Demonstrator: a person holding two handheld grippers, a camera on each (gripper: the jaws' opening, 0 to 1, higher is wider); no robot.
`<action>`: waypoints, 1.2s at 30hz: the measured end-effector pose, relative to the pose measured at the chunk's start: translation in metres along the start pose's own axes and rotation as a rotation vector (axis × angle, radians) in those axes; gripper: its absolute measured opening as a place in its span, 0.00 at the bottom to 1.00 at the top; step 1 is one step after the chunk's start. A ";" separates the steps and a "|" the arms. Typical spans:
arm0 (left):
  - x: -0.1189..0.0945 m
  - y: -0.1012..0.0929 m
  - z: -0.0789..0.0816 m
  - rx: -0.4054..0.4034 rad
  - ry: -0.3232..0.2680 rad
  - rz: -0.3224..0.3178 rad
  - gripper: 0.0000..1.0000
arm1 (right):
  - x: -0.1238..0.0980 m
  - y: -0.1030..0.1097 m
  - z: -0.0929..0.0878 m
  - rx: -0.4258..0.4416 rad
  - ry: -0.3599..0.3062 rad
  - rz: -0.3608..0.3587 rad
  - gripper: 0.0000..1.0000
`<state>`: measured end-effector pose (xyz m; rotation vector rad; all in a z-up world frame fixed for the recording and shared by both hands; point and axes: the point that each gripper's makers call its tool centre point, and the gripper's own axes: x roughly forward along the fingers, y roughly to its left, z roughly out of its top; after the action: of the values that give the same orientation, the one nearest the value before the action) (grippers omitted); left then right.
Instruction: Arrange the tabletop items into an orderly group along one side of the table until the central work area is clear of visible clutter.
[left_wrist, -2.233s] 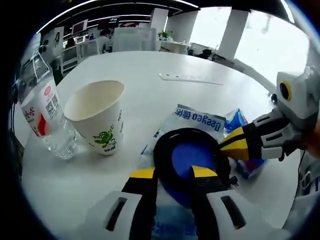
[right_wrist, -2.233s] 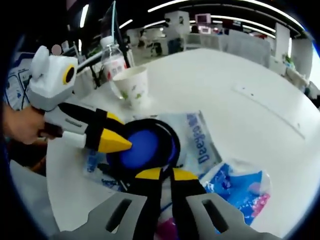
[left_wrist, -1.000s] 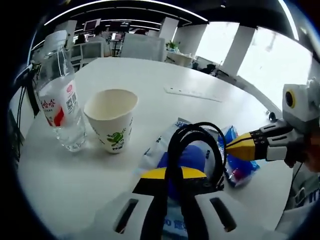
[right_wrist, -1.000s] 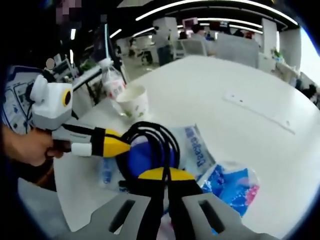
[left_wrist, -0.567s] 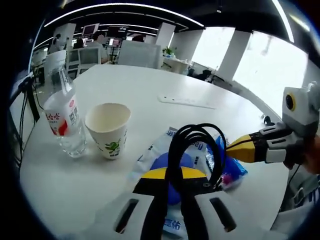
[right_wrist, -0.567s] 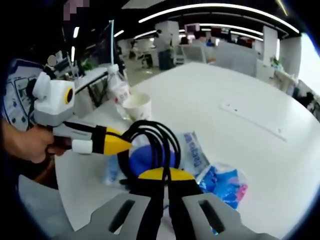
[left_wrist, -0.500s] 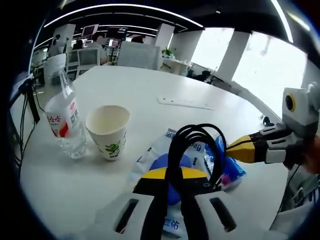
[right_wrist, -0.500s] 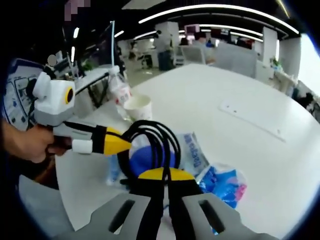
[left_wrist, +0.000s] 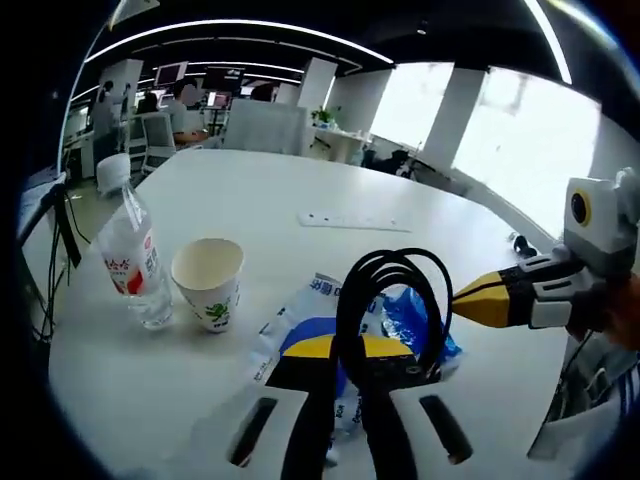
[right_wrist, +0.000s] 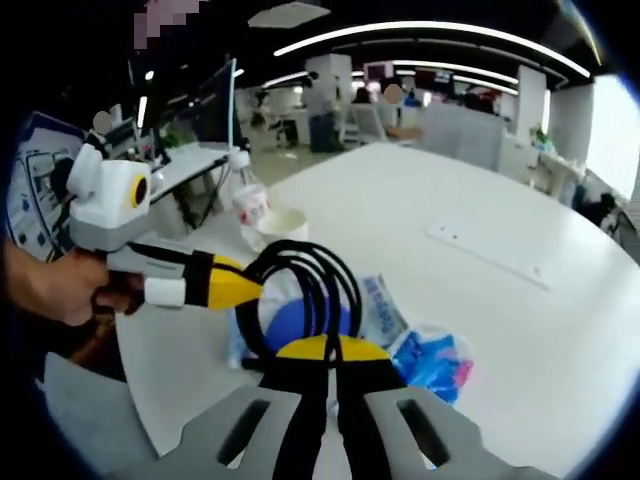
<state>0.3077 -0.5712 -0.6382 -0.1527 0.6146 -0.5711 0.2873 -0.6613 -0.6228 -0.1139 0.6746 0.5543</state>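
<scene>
We are clamping left gripper (left_wrist: 340, 348) and right gripper (right_wrist: 323, 350) on coiled black cable (left_wrist: 385, 300), holding it above white table (left_wrist: 250, 200). Blue-white packets (right_wrist: 432, 360) lying below. Paper cup (left_wrist: 208, 283) standing beside water bottle (left_wrist: 134, 262).

Long ceiling strip lights (left_wrist: 240, 25) are lighting the room evenly, while windows (left_wrist: 500, 140) are blowing out white. Fisheye distortion is bending the edges, and the background is blurring softly.
</scene>
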 end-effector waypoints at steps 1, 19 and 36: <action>-0.001 -0.001 0.001 0.000 -0.002 -0.003 0.06 | -0.002 0.000 0.000 0.000 -0.002 -0.003 0.00; -0.021 -0.027 -0.002 0.021 -0.032 -0.040 0.06 | -0.034 0.007 -0.008 0.006 -0.024 -0.055 0.00; -0.030 -0.048 -0.007 0.063 -0.041 -0.079 0.06 | -0.057 0.011 -0.021 0.015 -0.028 -0.085 0.00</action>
<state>0.2614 -0.5944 -0.6142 -0.1298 0.5516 -0.6613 0.2331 -0.6830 -0.6031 -0.1197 0.6433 0.4683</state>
